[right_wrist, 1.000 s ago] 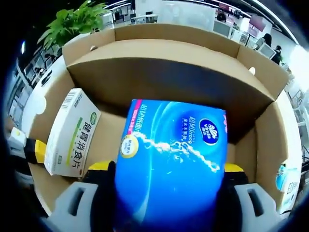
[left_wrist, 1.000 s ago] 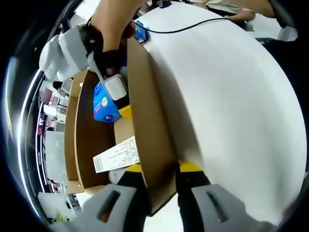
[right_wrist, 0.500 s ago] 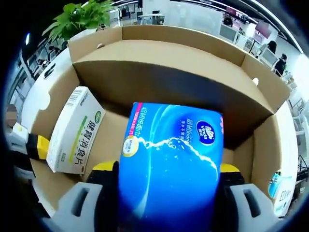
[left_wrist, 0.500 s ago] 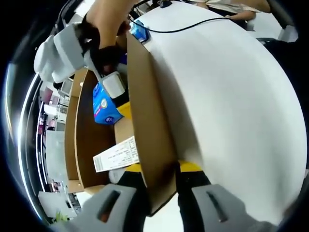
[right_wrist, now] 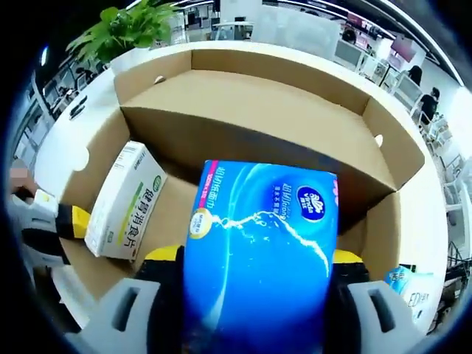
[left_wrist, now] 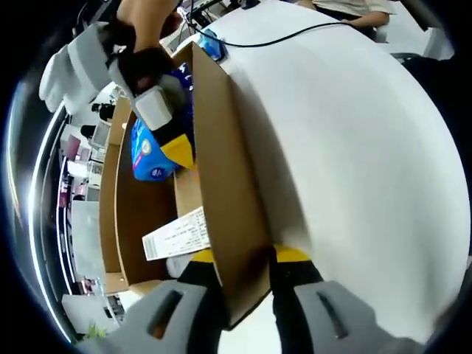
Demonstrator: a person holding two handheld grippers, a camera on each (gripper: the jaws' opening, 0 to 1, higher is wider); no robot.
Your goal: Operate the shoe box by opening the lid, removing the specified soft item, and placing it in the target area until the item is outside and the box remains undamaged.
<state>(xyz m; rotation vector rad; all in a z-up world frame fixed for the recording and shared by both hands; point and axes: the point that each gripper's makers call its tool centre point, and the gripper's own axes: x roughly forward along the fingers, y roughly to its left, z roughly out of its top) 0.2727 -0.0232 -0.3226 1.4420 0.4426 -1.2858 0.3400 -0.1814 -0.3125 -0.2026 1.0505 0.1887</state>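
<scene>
Office desks and a green potted plant (right_wrist: pixel 129 29) are showing behind the white table (left_wrist: pixel 354 147) in the right gripper view; a black cable (left_wrist: pixel 295 33) is running across the tabletop in the left gripper view. I'm holding the open cardboard shoe box (right_wrist: pixel 251 96) w/ my left gripper (left_wrist: pixel 243 295); its jaws are pinching one side wall of the box near the bottom of the left gripper view, one jaw inside, one outside. My right gripper (right_wrist: pixel 251 295) is clamping a blue soft tissue pack (right_wrist: pixel 262 251) between its yellow-tipped jaws; the pack is sitting above the box floor, w/ the box walls around it in the right gripper view; can't tell if it's touching the bottom. In the left gripper view the right gripper (left_wrist: pixel 166 136) is coming in from the top, w/ a hand (left_wrist: pixel 144 29) on it, and the pack (left_wrist: pixel 147 151) is showing at the box opening beside the pinched wall. A white and green carton (right_wrist: pixel 125 203) is lying inside the box against the side wall, just beside the pack; its printed end is showing as a white label in the left gripper view. A second blue packet (right_wrist: pixel 417 284) is lying on the table outside the box.
</scene>
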